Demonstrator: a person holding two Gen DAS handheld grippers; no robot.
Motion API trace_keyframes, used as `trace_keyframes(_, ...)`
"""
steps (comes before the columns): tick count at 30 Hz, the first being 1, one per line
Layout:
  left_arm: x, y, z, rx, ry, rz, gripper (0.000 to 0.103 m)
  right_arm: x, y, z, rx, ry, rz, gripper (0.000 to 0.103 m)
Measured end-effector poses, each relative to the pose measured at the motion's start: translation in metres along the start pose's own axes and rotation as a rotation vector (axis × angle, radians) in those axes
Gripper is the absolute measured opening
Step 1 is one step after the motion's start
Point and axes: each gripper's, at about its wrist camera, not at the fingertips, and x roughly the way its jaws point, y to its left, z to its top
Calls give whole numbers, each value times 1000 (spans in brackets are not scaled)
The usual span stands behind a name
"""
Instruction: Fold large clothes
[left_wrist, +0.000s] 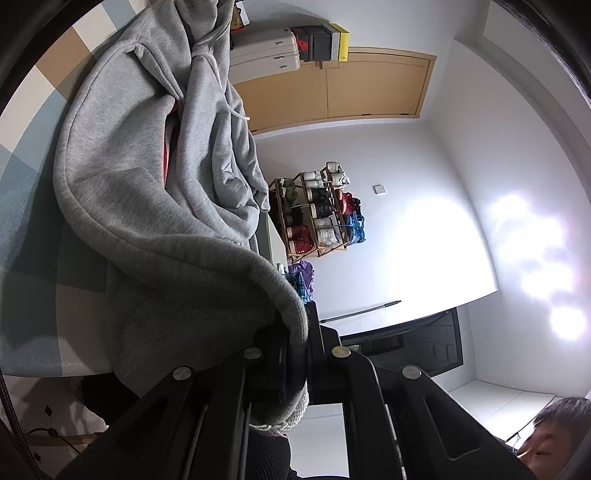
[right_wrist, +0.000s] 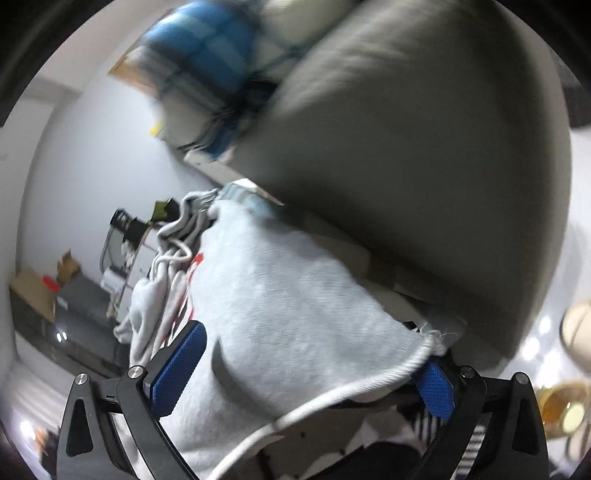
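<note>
White walls are seen, lit by bright patches; a wooden shoe rack is set against one, and a wooden cabinet is visible beyond.

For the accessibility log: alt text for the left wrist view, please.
The left gripper is shut on the ribbed hem of a grey hoodie, which is spread over a checked surface. A shoe rack stands against the white wall behind.

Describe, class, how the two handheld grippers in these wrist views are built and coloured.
The left gripper is all black: angular linkage bars joined by round silver pivot pins. The right gripper has the same black bars and silver pins, plus bright blue textured pads on its fingers. No markings or sleeves are visible.
</note>
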Motion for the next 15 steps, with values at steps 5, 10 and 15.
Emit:
trace_keyframes(5,-3,2,-1,-1,-1,7,2,-12,27,-3,-138,-63,-55,58)
trace_keyframes(10,-4,1,-3,0,-11,17,2,-24,41,0,-235,-87,-38,39)
trace_keyframes(15,0,2,-4,10,-24,53,2,-24,43,7,-247,-78,-37,10)
